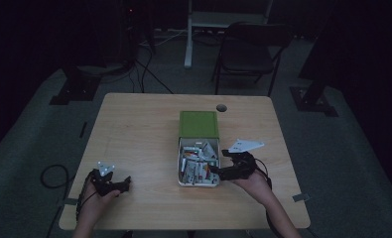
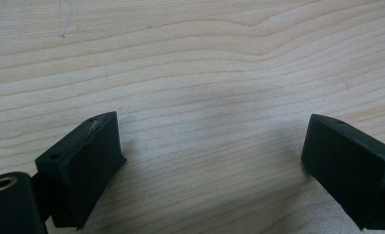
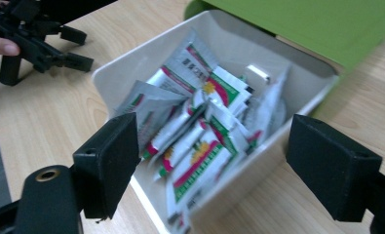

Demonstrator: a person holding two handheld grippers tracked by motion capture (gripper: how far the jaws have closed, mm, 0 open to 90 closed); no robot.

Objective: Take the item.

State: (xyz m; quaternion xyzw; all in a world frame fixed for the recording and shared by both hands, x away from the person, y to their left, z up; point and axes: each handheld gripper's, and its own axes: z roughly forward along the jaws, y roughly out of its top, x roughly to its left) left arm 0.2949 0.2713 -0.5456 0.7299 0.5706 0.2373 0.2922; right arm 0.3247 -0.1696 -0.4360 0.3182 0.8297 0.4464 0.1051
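Nearest you, your left gripper [image 1: 115,184] sat idle over the bare wooden table [image 1: 144,134] at its near-left part, well apart from the work. Its jaws stood wide with nothing between them; the left gripper view showed just wood grain in the gap.

Your right gripper [image 1: 218,172] was the working one, at the near-right corner of the white tray [image 3: 113,73], pointing left into it. Its jaws were released and held nothing, with the tray's near rim and the packets framed between them in the right gripper view.

The sachets [image 3: 200,131], white with red and green print, lay heaped and overlapping inside the tray, which sat right of the table's middle. Farther off, the green lid [image 1: 198,124] butted against the tray's far end.

I judged the step to be picking one sachet from the heap. To do it well, you needed to choose a packet lying on top with a free edge, tilt the gripper down so the lower jaw cleared the rim, and close on that single edge rather than the pile. Pushing in level risked shoving the tray, or grabbing several packets at once.
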